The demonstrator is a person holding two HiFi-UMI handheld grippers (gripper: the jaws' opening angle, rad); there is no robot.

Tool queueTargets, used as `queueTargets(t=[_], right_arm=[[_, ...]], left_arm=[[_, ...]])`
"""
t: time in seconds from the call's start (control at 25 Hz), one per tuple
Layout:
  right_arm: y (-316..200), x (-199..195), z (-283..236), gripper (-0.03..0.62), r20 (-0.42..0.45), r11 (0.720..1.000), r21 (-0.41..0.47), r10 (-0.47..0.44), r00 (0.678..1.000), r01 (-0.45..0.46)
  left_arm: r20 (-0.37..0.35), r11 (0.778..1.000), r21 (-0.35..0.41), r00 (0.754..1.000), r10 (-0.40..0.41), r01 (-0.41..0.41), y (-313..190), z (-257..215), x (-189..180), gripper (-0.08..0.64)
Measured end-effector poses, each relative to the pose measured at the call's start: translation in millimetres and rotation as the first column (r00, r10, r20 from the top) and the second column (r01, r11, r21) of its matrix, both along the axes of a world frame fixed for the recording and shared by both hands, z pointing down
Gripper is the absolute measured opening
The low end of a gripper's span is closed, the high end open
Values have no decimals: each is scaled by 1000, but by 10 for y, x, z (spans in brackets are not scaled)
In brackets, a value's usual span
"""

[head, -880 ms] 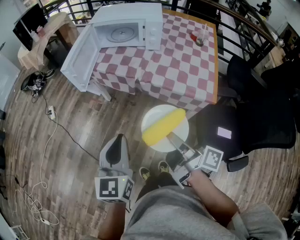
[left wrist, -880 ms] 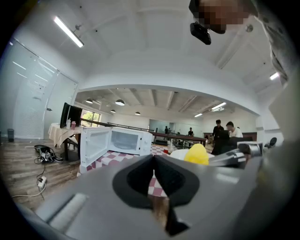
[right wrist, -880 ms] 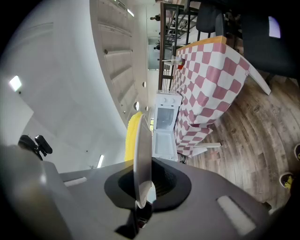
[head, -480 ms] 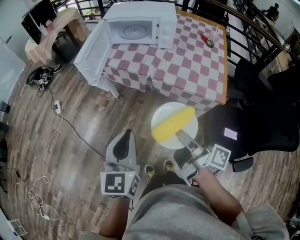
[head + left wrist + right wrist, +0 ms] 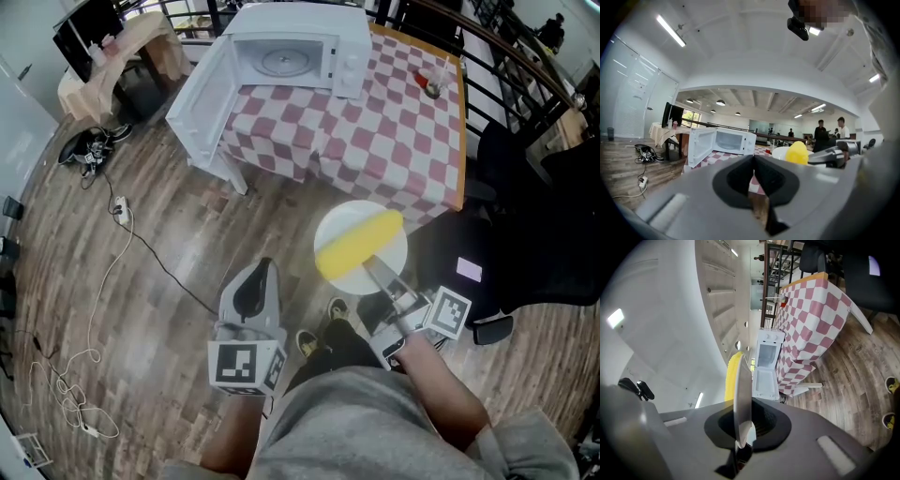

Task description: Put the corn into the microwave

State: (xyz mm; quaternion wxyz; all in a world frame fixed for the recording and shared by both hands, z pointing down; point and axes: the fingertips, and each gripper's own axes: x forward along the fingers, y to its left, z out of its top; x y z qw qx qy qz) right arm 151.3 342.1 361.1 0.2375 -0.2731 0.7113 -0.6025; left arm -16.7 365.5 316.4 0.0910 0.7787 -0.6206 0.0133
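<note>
A yellow corn cob [image 5: 356, 242] lies on a white plate [image 5: 349, 215]. My right gripper [image 5: 373, 266] is shut on the plate's near rim and holds it level above the wood floor, just in front of the table. In the right gripper view the plate [image 5: 742, 394] stands edge-on between the jaws, with the corn [image 5: 731, 376] on its left side. The white microwave [image 5: 300, 42] sits on the table's far left corner with its door [image 5: 202, 103] swung wide open. My left gripper [image 5: 263, 272] is shut and empty, to the left of the plate. Its view shows the microwave [image 5: 726, 140] ahead.
The table wears a red-and-white checkered cloth [image 5: 394, 141], with a small glass and a red item [image 5: 431, 82] at its far right. A black chair [image 5: 534, 234] stands right of the plate. Cables [image 5: 94, 155] lie on the floor at left. People [image 5: 829, 133] stand far off.
The plate with the corn and both grippers have shifted right and slightly up in the head view, as have the table and microwave. The grip on the plate is unchanged.
</note>
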Motion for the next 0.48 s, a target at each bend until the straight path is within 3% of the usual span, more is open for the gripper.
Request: queueTargets(t=[0.48], right_arm=[[-521, -156, -6, 6, 20, 1000, 15, -19, 1000, 18]], left_arm=[[28, 1000, 16, 1000, -5, 5, -385, -12, -66, 9]])
